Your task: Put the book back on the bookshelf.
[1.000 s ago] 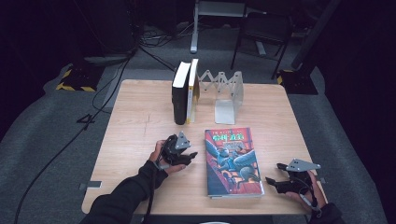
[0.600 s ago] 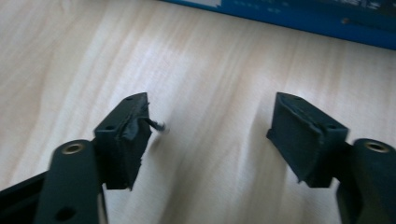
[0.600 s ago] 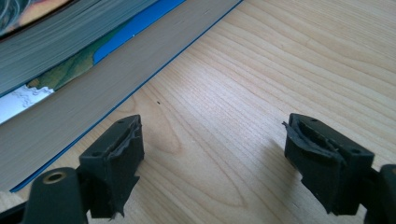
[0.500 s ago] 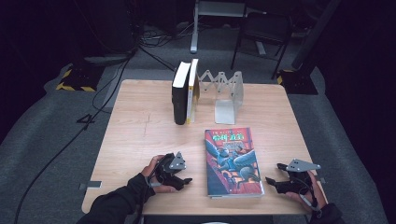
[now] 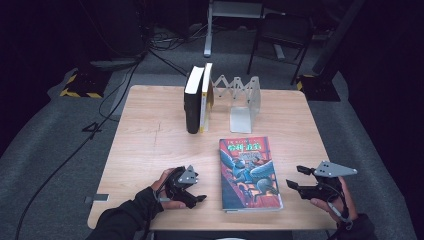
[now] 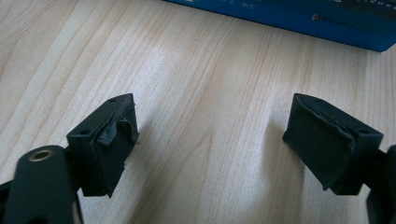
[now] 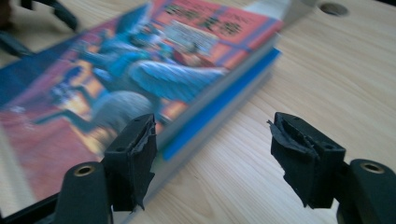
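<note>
Shelved so far: two books (image 5: 198, 97) are standing upright at the left end of the bookend rack (image 5: 243, 102).
Left to do: the colourful book (image 5: 248, 172) is lying flat on the table (image 5: 150, 150), front cover up, well apart from the rack.
Left gripper (image 5: 192, 192): jaws have just been opening, standing apart over bare wood beside the book's spine.
Right gripper (image 5: 295, 182): jaws apart, just been narrowing, likely lining up on the book's edge; nothing gripped.

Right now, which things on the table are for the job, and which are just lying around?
For the job:
colourful book, lying flat
left gripper, open
right gripper, open

Just standing by:
two upright books
folding metal bookend
</note>
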Tool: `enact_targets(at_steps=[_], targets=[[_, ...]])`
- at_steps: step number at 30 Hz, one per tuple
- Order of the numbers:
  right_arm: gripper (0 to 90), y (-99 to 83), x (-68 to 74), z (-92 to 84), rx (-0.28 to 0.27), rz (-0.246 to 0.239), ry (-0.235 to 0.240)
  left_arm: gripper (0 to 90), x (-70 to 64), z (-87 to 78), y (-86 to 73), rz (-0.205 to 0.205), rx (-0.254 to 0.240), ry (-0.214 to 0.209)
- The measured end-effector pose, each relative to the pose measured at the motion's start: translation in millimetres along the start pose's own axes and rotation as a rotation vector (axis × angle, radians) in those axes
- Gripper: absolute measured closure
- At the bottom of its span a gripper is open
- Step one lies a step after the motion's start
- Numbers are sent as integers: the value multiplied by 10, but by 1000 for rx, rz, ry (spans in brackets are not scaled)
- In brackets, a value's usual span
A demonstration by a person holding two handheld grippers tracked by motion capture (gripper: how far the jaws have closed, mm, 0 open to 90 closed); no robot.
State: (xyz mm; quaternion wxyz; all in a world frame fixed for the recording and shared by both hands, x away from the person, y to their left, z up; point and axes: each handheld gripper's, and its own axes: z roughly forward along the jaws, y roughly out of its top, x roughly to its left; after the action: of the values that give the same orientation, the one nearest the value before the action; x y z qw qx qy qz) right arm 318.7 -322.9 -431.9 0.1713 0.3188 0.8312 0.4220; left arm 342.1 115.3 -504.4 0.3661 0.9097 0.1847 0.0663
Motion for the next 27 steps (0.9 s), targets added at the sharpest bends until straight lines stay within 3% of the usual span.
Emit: enact_targets(at_steps=[3,10,14,24,27], targets=[[314,121,81,64,21,-28,44,151,21,16,18,7,3,-3],[339,281,219,351,165,-71,177,150,50,23,32,26,9,-22],[335,196,252,450,231,-69,183,149,59,26,33,32,6,-28],[275,114,143,501,247,19,238,149,68,50,55,40,5,-37],[268,126,136,514,254,8,253,150,70,61,67,38,4,-34]])
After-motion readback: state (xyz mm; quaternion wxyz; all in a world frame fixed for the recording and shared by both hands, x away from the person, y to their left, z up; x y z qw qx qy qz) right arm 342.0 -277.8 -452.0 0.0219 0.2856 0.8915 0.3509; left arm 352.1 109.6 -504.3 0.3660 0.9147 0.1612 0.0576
